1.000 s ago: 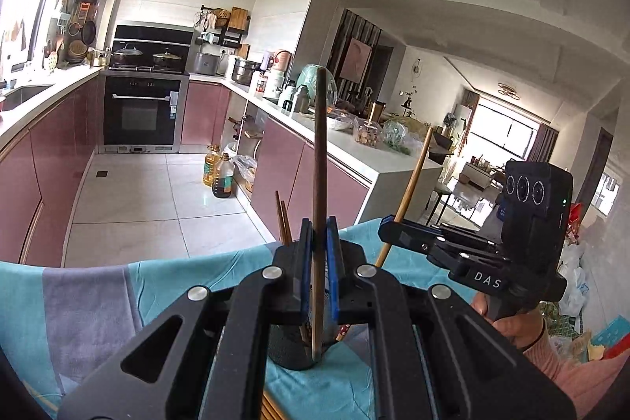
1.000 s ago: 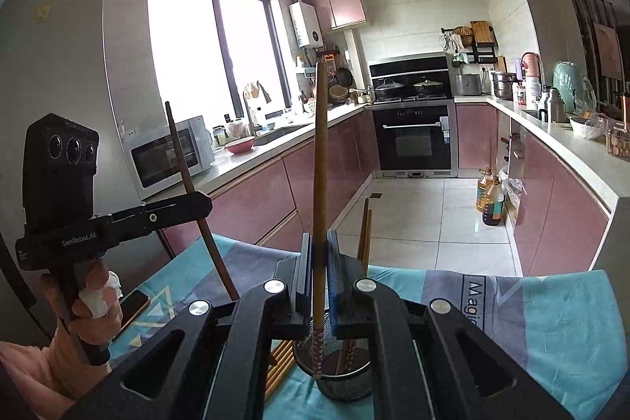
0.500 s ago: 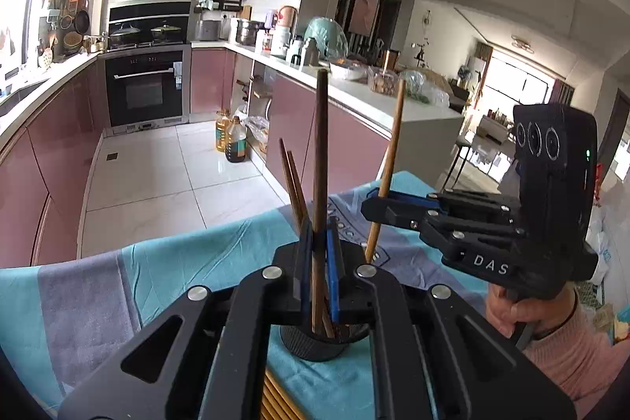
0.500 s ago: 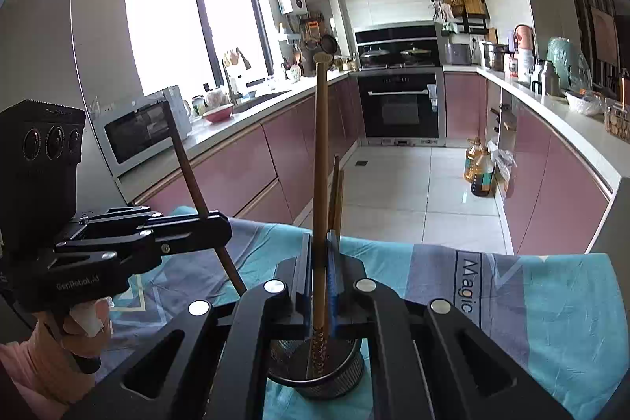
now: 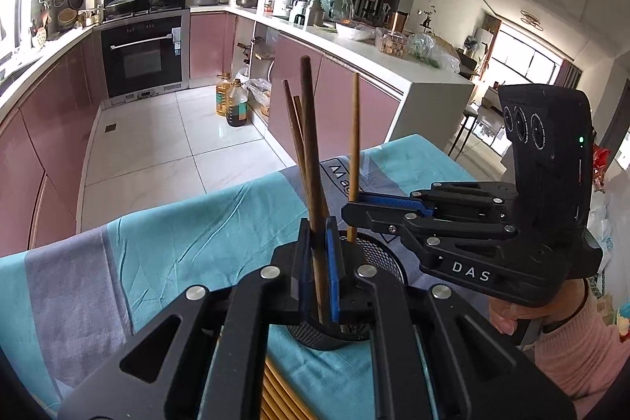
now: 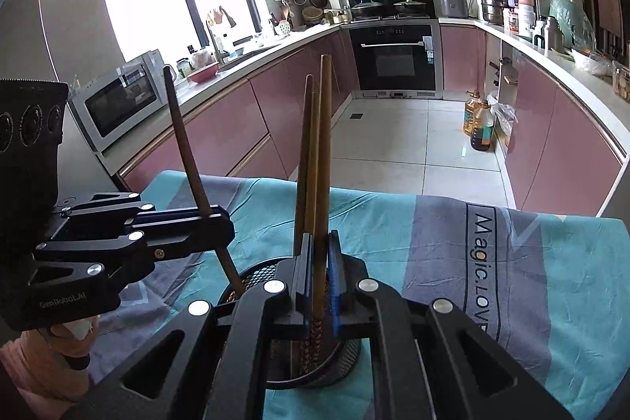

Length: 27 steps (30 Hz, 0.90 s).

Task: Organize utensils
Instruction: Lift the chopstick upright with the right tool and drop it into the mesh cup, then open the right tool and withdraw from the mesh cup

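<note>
A black mesh utensil cup (image 5: 378, 254) (image 6: 346, 361) stands on the teal cloth. My left gripper (image 5: 317, 262) is shut on a dark brown chopstick (image 5: 309, 152), upright with its lower end inside the cup; it also shows in the right wrist view (image 6: 185, 140). My right gripper (image 6: 319, 274) is shut on a light wooden chopstick (image 6: 323, 144) with a patterned tip, also standing in the cup; in the left wrist view it is the pale stick (image 5: 354, 140). Two more chopsticks (image 5: 293, 128) (image 6: 305, 152) lean in the cup.
A teal and grey tablecloth (image 6: 472, 247) covers the table. Several wooden chopsticks (image 5: 275, 392) lie on it below my left gripper. Beyond the table's far edge lie the kitchen floor, pink cabinets and an oven (image 6: 393, 58).
Both grippers have lowered toward the cup, sinking their chopsticks deeper into it. The views have tilted down, and the two grippers have come closer together.
</note>
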{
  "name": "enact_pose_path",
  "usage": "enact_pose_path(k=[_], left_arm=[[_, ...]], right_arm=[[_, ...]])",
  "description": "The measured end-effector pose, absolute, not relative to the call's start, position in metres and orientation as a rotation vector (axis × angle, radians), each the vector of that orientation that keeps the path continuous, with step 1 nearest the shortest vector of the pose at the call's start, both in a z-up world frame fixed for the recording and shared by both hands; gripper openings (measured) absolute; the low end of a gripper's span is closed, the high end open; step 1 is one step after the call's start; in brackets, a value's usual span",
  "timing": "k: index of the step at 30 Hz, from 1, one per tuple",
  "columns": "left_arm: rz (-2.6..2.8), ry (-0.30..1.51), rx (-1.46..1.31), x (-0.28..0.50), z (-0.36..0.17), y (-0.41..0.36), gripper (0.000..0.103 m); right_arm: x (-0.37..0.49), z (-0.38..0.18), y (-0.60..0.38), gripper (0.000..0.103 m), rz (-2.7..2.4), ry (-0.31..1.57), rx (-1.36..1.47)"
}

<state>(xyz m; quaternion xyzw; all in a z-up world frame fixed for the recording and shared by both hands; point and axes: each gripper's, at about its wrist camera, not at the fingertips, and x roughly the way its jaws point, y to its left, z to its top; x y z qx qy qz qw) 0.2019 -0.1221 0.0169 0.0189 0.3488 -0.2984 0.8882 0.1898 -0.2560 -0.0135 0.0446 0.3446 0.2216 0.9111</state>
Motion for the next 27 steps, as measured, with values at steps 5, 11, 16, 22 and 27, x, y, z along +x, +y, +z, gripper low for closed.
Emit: enact_pose_path(k=[5, 11, 16, 22, 27], left_arm=[[-0.585, 0.732, 0.033, 0.203, 0.011, -0.122, 0.016], [-0.542, 0.688, 0.008, 0.189, 0.013, -0.101, 0.020], [-0.503, 0.630, 0.010, 0.164, 0.014, -0.077, 0.028], [-0.461, 0.626, -0.009, 0.137, -0.002, -0.043, 0.033], [-0.426, 0.674, -0.018, 0.121, -0.026, -0.021, 0.036]], right_arm=[[0.191, -0.015, -0.258, 0.012, 0.439, 0.702, 0.117], [0.177, -0.008, -0.261, 0.025, 0.435, 0.657, 0.124], [0.149, 0.004, -0.262, 0.033, 0.466, 0.591, 0.120], [0.105, 0.012, -0.255, 0.042, 0.544, 0.531, 0.087], [0.083, -0.005, -0.242, 0.042, 0.601, 0.569, 0.066]])
